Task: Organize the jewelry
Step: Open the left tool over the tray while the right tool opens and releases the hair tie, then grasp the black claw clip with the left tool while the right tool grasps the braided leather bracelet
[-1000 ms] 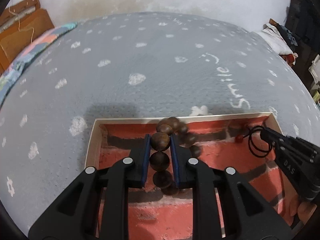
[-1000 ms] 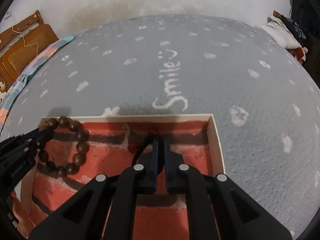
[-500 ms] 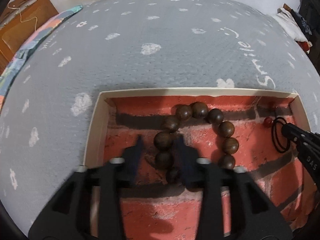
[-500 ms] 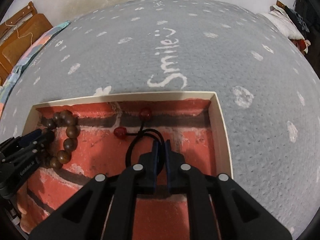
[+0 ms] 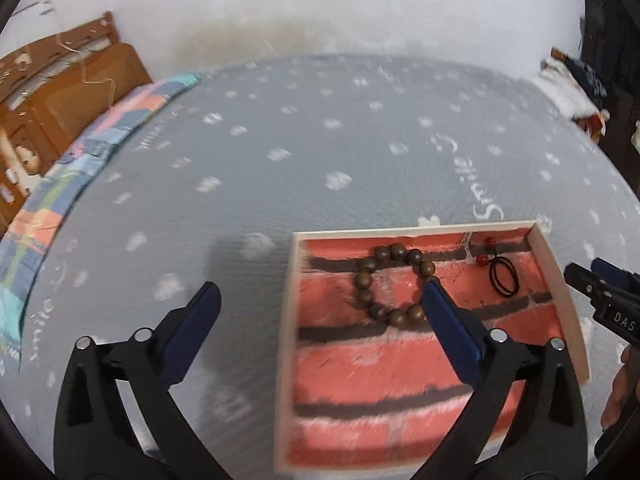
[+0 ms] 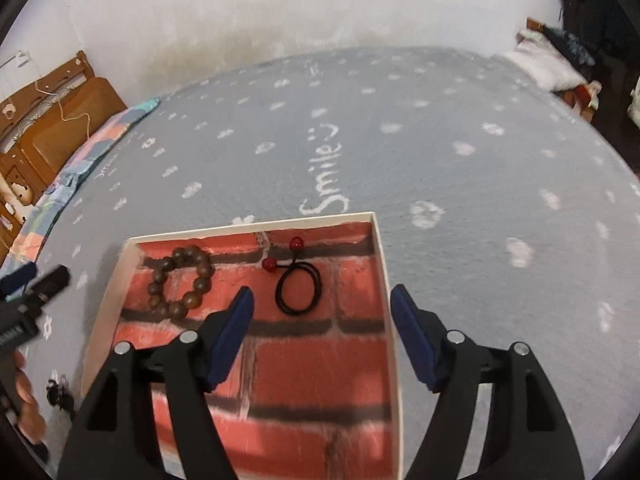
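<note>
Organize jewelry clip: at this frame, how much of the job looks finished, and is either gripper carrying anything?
Done: the wooden bead bracelet and the black hair tie with red beads lie apart inside the brick-patterned tray. In hand: nothing; the left gripper and right gripper are both empty, jaws opening. Left: nothing obvious; a small dark item beside the tray is too blurred to identify.

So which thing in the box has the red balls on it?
The black hair tie, at the box's right side; the bracelet has only brown beads.
</note>
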Available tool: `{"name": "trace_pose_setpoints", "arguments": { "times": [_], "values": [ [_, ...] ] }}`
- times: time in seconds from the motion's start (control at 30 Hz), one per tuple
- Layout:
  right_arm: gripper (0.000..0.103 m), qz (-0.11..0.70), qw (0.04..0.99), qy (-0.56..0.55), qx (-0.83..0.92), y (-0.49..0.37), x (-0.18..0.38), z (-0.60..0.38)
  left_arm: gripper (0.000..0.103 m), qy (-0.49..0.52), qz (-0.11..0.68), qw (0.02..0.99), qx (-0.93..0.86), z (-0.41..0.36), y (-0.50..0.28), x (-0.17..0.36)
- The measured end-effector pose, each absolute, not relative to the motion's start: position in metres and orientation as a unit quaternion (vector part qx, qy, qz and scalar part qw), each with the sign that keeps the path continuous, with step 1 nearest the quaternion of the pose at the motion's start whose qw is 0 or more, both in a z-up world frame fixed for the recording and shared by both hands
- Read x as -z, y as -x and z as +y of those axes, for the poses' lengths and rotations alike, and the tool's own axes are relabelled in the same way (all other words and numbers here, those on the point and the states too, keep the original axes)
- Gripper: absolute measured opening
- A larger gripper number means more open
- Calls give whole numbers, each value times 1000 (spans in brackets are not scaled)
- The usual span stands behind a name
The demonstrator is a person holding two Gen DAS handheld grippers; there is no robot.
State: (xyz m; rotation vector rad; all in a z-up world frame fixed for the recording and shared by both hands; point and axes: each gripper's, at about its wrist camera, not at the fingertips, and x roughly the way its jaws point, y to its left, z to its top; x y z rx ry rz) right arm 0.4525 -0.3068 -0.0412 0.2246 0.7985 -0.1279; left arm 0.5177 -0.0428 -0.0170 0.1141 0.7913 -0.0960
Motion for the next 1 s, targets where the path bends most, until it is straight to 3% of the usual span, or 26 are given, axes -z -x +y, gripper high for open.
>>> {"name": "trace_pose_setpoints", "arguments": {
  "times": [0.47,1.0],
  "values": [
    [74,365,923,-89,82,-349,19,-283,98,-53,344,937,32,37,-411,-35],
    [74,360,926,-69,91,-295,28,-255,98,-33,359,932,30,80,-368,1]
  ]
}}
